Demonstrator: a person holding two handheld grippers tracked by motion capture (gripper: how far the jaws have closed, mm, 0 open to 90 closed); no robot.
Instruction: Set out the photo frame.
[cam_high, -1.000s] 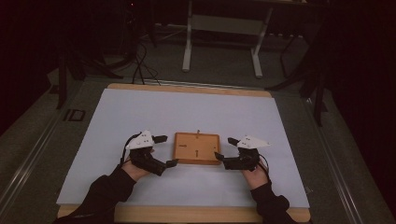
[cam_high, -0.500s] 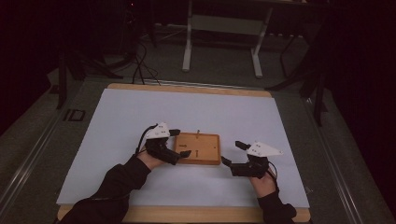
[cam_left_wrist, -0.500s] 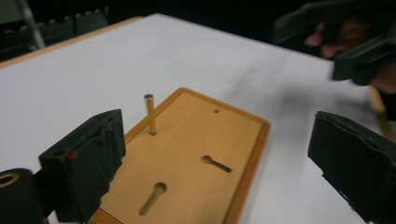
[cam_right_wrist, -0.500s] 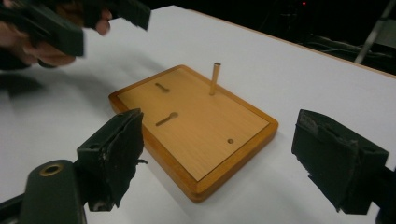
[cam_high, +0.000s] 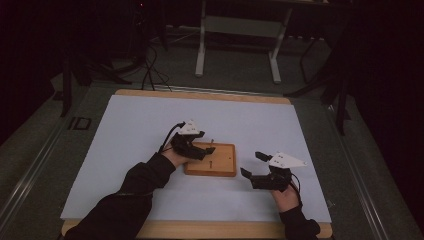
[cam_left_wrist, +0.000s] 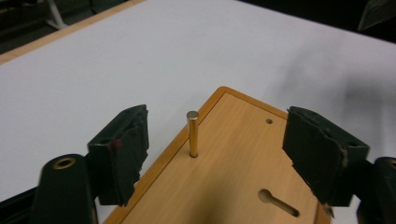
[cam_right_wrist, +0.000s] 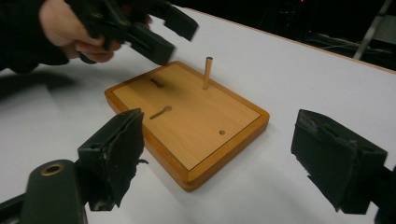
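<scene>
1. A thin brass-coloured metal pin (cam_left_wrist: 192, 133) stands upright in a hole near one long edge of a flat rectangular wooden board with a raised orange rim (cam_right_wrist: 187, 116); the board lies flat on the white-covered surface (cam_high: 130, 125), a little nearer the person than its middle.
2. The board also has a keyhole-shaped slot (cam_left_wrist: 279, 203) and a small round hole (cam_left_wrist: 269, 121), both empty, so the pin looks like the piece being worked.
3. The left hand-held gripper (cam_high: 205, 145) hangs over the board's left end, its black padded jaws spread wide with the pin standing between them, touching neither. I'd say it is lined up that way to close on the pin.
4. The right hand-held gripper (cam_high: 252, 166) rests off the board, to its right and apart from it, jaws likewise released and grasping nothing. It points toward the board, probably waiting clear so the left has room.
5. Dark sleeves reach in from the near edge; beyond the surface the floor is dim, with a pale metal stand (cam_high: 239, 30).
</scene>
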